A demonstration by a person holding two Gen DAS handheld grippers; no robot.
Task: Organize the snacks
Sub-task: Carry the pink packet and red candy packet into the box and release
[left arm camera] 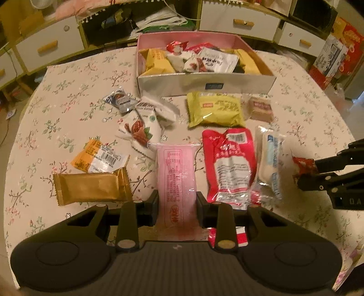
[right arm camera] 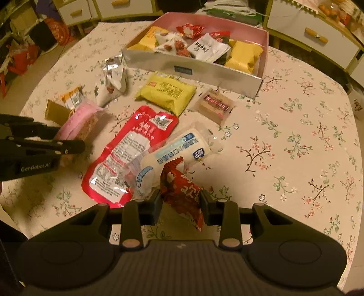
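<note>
Both grippers, left gripper [left arm camera: 177, 208] and right gripper [right arm camera: 181, 203], are pinching packets: pink snack bar [left arm camera: 177, 179], red candy wrapper [right arm camera: 182, 189]; carrying to the box [left arm camera: 204, 83] is judged next.

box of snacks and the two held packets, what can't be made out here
- Box: lower snacks hidden under the top layer, both views.
- Pink packet: near end cut off by the left gripper body, left wrist view.
- Red packet: print too blurred to read, right wrist view, in the right gripper.

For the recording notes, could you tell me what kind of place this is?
Probably a lived-in home room: a table under a floral tablecloth, white drawer cabinets with cluttered shelves behind, and a pink box of snacks.
</note>
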